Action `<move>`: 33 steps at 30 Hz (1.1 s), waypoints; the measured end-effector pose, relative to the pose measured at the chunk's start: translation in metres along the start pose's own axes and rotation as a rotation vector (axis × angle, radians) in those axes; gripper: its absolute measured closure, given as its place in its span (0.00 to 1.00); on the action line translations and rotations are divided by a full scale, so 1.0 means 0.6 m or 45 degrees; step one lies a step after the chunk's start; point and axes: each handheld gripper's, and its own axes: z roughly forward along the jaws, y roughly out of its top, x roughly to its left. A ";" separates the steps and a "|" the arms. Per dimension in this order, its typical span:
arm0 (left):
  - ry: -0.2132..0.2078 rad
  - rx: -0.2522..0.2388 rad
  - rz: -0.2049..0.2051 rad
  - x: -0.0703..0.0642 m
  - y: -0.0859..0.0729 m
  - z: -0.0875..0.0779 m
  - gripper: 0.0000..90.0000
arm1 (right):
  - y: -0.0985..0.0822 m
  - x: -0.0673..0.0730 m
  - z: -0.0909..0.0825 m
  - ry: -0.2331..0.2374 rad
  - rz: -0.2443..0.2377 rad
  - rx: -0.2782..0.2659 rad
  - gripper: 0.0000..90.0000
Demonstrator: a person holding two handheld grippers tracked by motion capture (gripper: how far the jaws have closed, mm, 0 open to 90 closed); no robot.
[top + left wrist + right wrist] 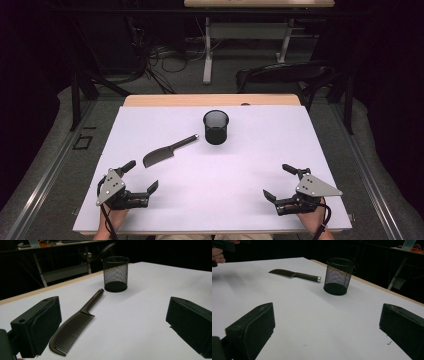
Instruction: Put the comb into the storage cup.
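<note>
left gripper (141, 176): jaws spread, empty, near comb (166, 151) | right gripper (280, 181): jaws spread, empty | mesh cup (216, 127) upright beyond comb

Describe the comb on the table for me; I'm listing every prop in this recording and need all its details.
The comb is dark, brownish-black, apparently plastic, with one row of fine close teeth along a gently curved back and a slim round handle ending in a small pale tip. It lies flat on the white table, handle pointing toward the black mesh cup without touching it. Nothing touches it; the left tongs stand open just short of its toothed end.
</note>
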 end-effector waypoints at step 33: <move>-0.029 0.219 -0.035 0.021 0.041 0.088 0.00 | 0.001 0.001 0.014 0.010 -0.013 0.035 0.00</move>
